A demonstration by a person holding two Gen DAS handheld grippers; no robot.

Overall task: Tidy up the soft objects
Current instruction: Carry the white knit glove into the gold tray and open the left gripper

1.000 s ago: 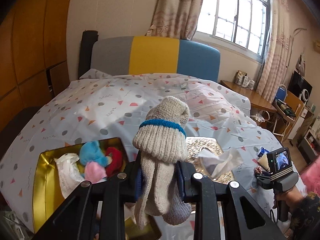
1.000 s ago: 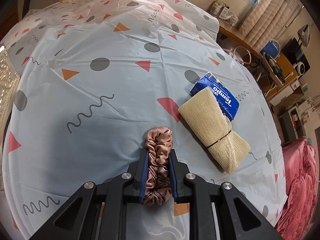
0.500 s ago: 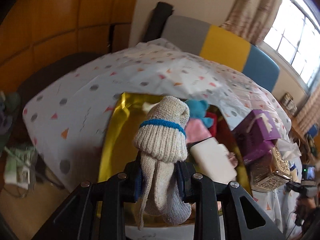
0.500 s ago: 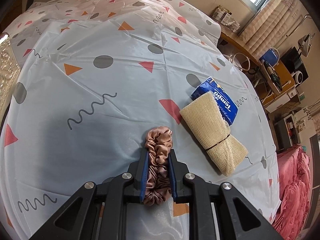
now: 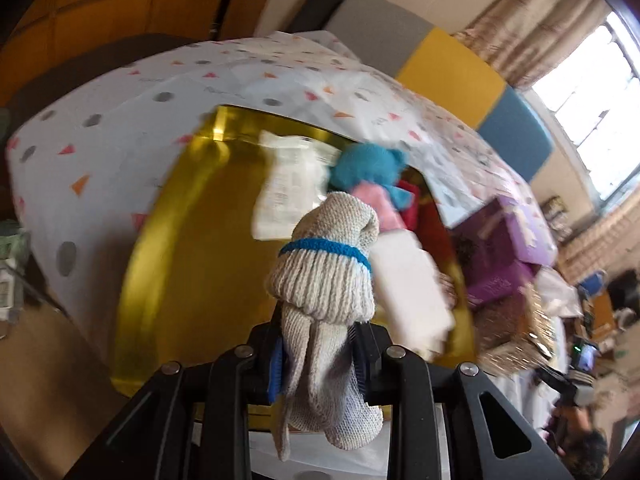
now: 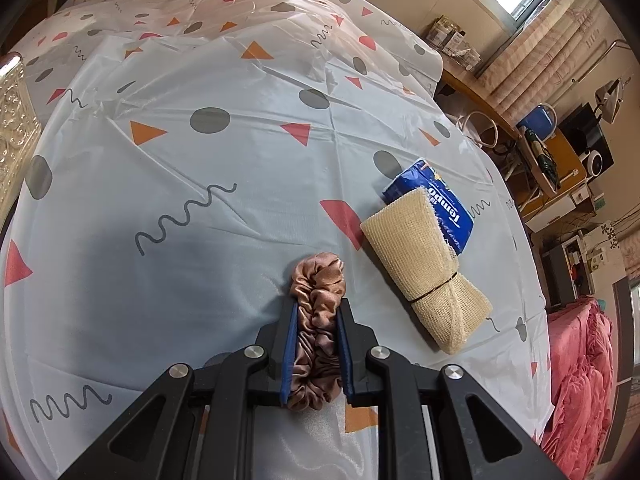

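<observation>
Left gripper (image 5: 318,354) clenches our knitted glove (image 5: 326,284), now over the gold tin (image 5: 192,248); right gripper (image 6: 317,342) grips a scrunchie (image 6: 318,304) beside the "Tempo" tissue pack (image 6: 444,196).

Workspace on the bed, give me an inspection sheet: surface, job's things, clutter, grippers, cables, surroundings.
Surface: bed cover, pale with triangles, dots and squiggles, wrinkled.
Job's things: knitted socks with a blue band; brown scrunchie; gold tray holding a blue plush toy and white packets; mesh cloth roll lying partly over a blue tissue pack.
Clutter: purple box beside the tray.
Grippers: left gripper shut on the socks above the tray; right gripper shut on the scrunchie, low over the cover.
Cables: a loop of cord beside the bed.
Surroundings: window, curtains, striped headboard, cluttered desk.
</observation>
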